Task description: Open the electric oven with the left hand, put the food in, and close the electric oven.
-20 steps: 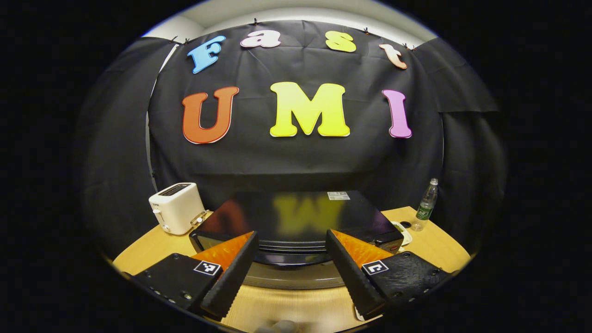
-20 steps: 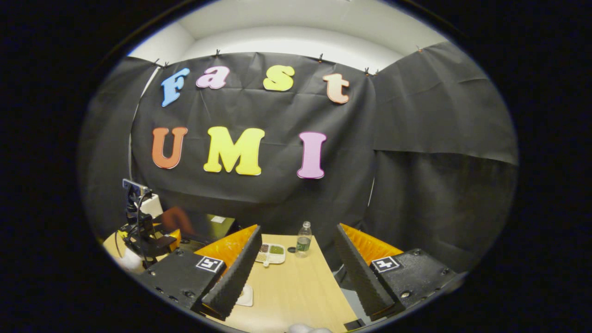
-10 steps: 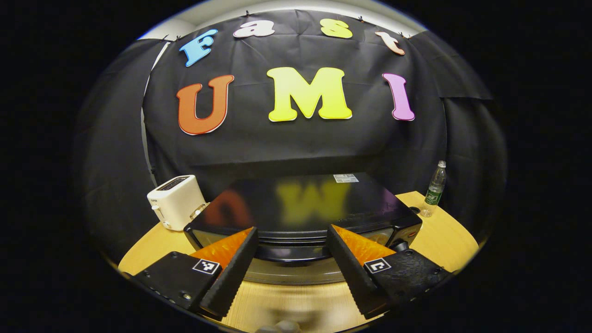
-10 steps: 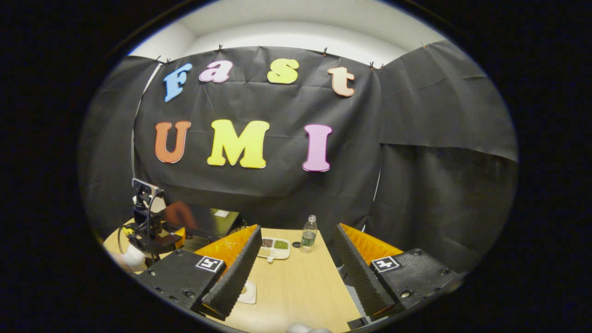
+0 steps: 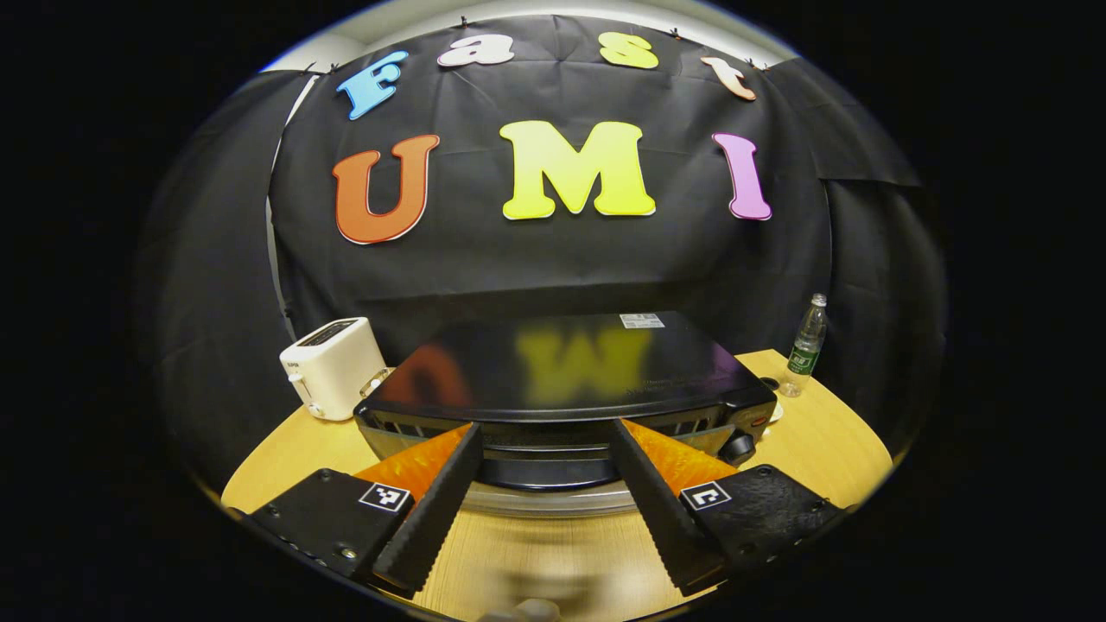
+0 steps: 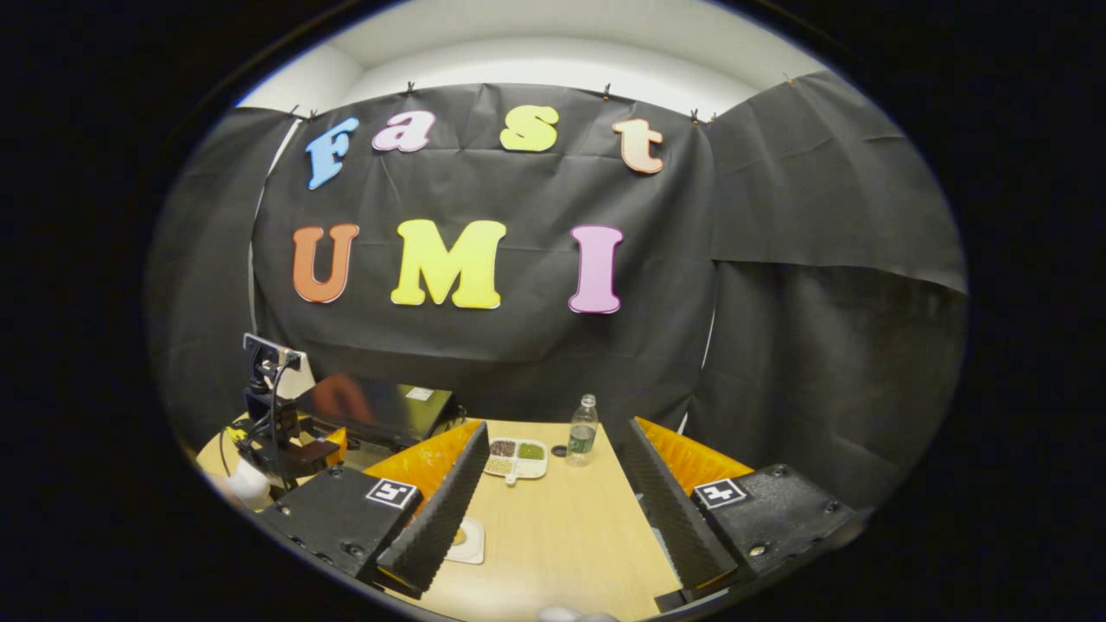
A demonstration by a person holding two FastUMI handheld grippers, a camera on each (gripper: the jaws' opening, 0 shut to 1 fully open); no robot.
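**Both grippers spread wide, oven right in front of your left one**

Your left gripper has its 2 fingers spread apart with nothing between them. It's sitting low over the front edge of the desk and pointing straight at the electric oven. The fingertips frame the oven's front, where the dark handle bar curves across between them, but I can't tell if either finger actually touches it. The oven is a wide black box with a glossy top, parked in the middle of the desk toward the back edge. Whether the door is cracked or fully shut is hard to call from this angle.

Off the oven's left side, near the back-left part of the desk, there's a white toaster. On the other side, at the back-right edge, a clear water bottle stands upright.

Your right gripper is released too, fingers wide and holding nothing, hovering over the right part of the desk. Past its tips there's a white divided tray with little portions of food in its compartments, and the bottle stands just beside it. A small white plate peeks out next to one finger, close to the front edge. Farther left in the right gripper view you can see your other gripper rig in front of the oven.
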